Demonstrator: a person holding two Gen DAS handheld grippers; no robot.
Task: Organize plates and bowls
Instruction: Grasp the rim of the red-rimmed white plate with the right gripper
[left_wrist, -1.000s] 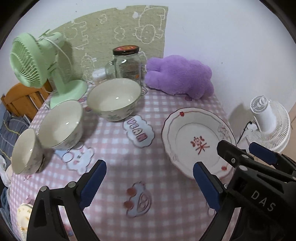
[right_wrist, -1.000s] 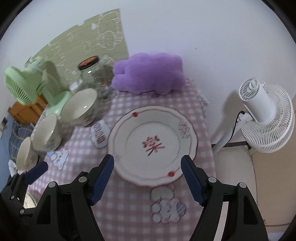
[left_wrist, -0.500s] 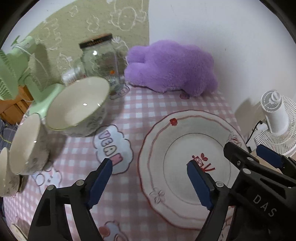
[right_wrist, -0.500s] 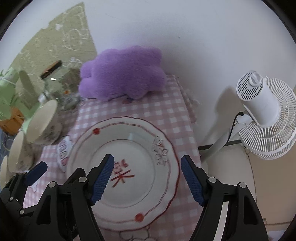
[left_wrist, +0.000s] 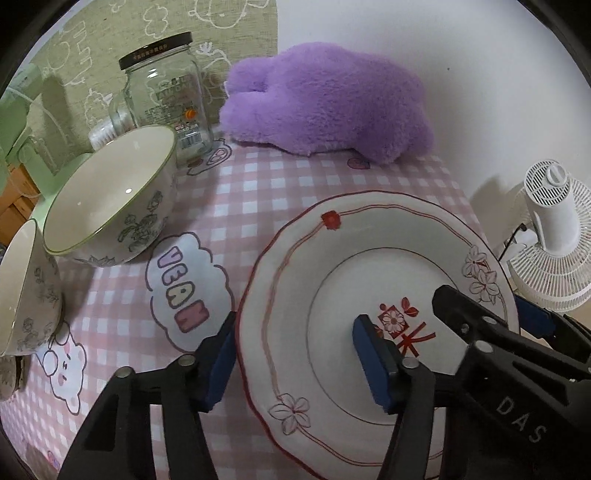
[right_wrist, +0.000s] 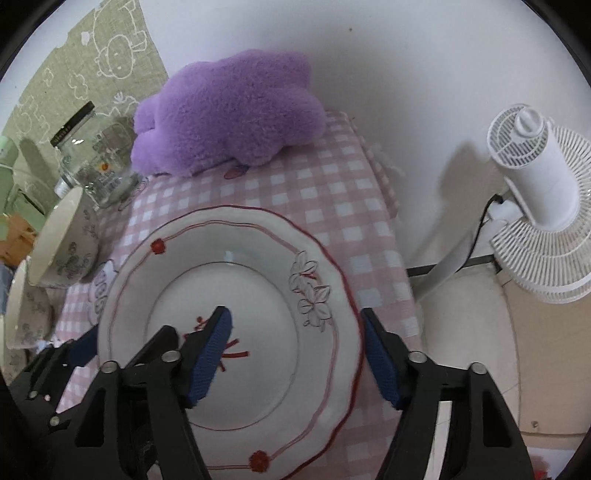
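Covered by a pink checked cloth (left_wrist: 280, 192): the surface, printed with cartoon clouds and bears. Beyond its right edge, on the floor: a white fan (right_wrist: 535, 206).

At the back, against the wall: a purple plush toy (left_wrist: 328, 107), lying flat. Left of it: a glass jar (left_wrist: 166, 92) with a black lid, upright. At the far left edge of the left wrist view: part of a green fan (left_wrist: 26, 122).

On the right half of the surface, flat on the cloth: a white plate (left_wrist: 351, 266) with a red scalloped border, flower marks and a red character at the centre.

Left of the plate, apart from it: a large bowl (left_wrist: 110, 195) with a floral print, upright, just in front of the jar. Next to it on the left, close beside: a smaller bowl (left_wrist: 22, 288) of the same pattern, cut off by the frame edge.

Over the plate's left rim: the left hand-held gripper (left_wrist: 295, 362), jaws half wide and closing, one pad outside the rim by the cloth, the other over the plate's middle; pads not pressing on it.

Over the plate's right rim: the right hand-held gripper (right_wrist: 295, 362), jaws fairly wide and closing, one pad above the red character, the other just outside the rim. No grip on the plate visible there either.
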